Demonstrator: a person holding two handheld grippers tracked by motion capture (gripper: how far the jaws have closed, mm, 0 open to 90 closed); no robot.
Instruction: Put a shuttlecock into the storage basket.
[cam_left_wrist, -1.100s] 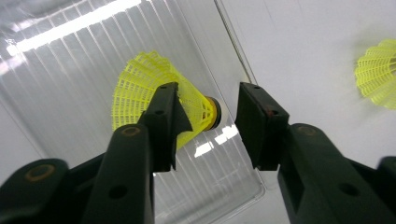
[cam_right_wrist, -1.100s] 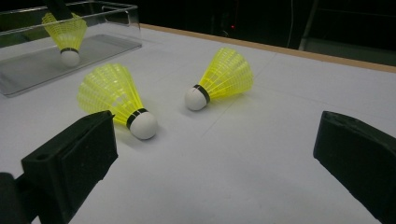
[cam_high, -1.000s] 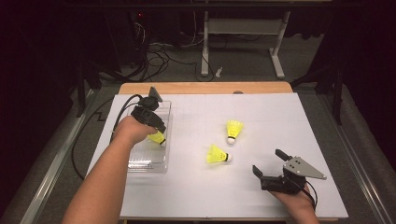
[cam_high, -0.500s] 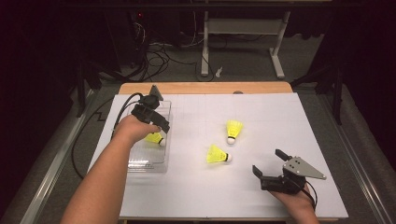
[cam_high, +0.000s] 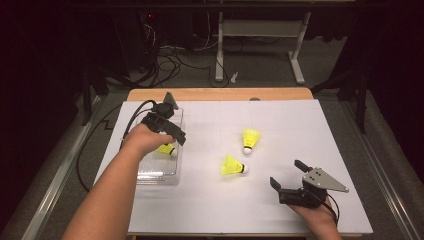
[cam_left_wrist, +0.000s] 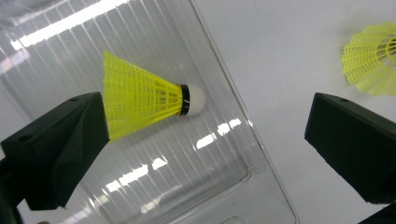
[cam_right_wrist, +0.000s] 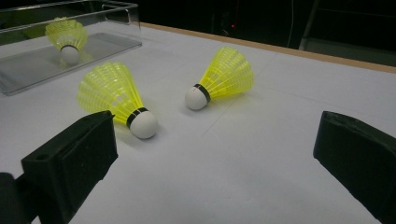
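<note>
We find the left gripper (cam_high: 170, 131) held above the clear plastic tray (cam_high: 150, 172), which sits on the white table sheet (cam_high: 210, 200) at about nine o'clock from the sheet's centre. Its jaws stand wide apart and grip nothing. In the left gripper view, one yellow shuttlecock (cam_left_wrist: 144, 100) lies on its side on the ribbed floor of the tray, its white cork tip pointing toward three o'clock and its skirt running behind the jaw at nine o'clock. We cannot tell whether that jaw touches the skirt; the opposite jaw is well clear, out past the tray's edge over bare sheet.

In the high view, the same shuttlecock shows as a yellow patch just below the left hand (cam_high: 145, 141), inside the tray.

Two further shuttlecocks lie loose on the sheet. The near shuttlecock (cam_high: 233, 166) rests close to the centre, cork toward three o'clock. The far shuttlecock (cam_high: 250, 140) lies just beyond it at about one o'clock, cork toward six o'clock. The two are near each other but apart.

We note the right gripper (cam_high: 292, 182) low over the sheet at about five o'clock from the centre, held by the right hand (cam_high: 315, 212). Its jaws are fully spread and empty. In the right gripper view both loose shuttlecocks lie ahead between the jaws, well short of contact.
</note>
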